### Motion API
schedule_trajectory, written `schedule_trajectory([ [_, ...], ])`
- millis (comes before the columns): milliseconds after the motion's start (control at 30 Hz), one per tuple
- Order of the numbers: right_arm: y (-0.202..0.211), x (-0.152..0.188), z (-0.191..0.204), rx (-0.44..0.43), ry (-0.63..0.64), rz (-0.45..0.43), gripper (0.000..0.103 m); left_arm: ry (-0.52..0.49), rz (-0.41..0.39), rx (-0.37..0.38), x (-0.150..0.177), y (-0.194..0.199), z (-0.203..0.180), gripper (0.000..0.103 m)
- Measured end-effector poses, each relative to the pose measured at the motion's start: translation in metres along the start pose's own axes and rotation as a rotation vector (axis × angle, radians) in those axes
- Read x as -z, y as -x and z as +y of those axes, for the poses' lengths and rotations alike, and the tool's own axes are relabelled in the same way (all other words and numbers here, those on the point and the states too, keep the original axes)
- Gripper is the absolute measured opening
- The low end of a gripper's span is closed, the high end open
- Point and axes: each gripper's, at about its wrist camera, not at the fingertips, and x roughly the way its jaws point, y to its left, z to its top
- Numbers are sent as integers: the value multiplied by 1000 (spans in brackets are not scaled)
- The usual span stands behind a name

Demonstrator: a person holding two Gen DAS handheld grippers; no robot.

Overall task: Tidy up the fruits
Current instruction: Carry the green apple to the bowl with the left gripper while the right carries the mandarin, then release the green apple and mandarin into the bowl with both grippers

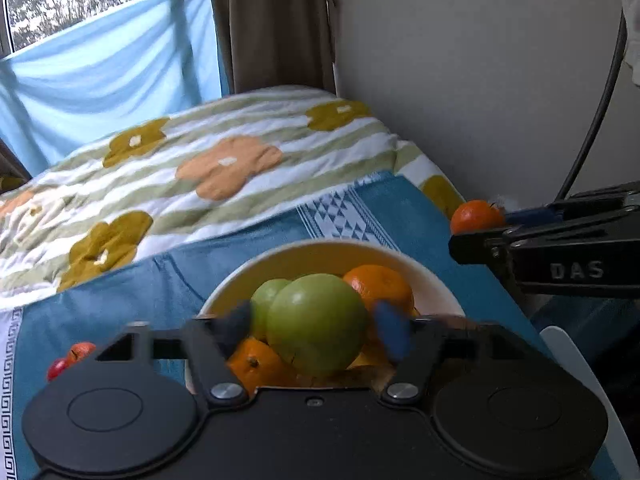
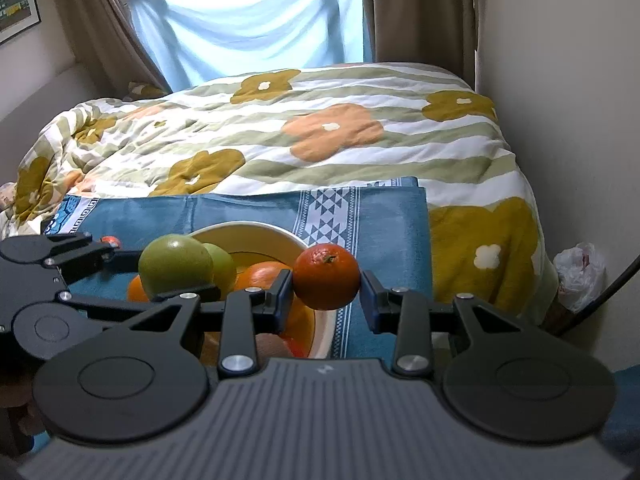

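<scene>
A yellow bowl [image 1: 320, 252] with a white outside stands on a blue cloth [image 1: 168, 280]. It holds a smaller green apple [image 1: 264, 300] and oranges [image 1: 380, 284]. My left gripper [image 1: 314, 326] is shut on a large green apple [image 1: 316, 322] just above the bowl; the apple also shows in the right wrist view [image 2: 174, 266]. My right gripper [image 2: 326, 294] is shut on a tangerine [image 2: 326, 276] and holds it in the air beside the bowl's [image 2: 256, 236] right rim. That tangerine shows at the right in the left wrist view [image 1: 476, 216].
Small red fruits [image 1: 70, 358] lie on the blue cloth left of the bowl. A flowered quilt [image 2: 320, 132] covers the bed behind. A wall stands on the right, with a cable [image 1: 596, 112] and a plastic bag [image 2: 580, 272] by it.
</scene>
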Motion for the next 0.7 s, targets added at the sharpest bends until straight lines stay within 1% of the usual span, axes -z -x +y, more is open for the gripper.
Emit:
schedule_trajectory([
  [33,-1,0,-1,-2,-4,0,51,4,-16,-6,-1,3,0,96],
  [133,-2,-3,-1,-11,-4,-1,51,28,-22,-11,-3,11,6,96],
  [500,-12,-19,14,-72,34,-10,51,147,-31,-99,9,42,39,96],
  [700,-35,-31,20,-117,36,28,51,204,-31,-160,17,55,56,96],
])
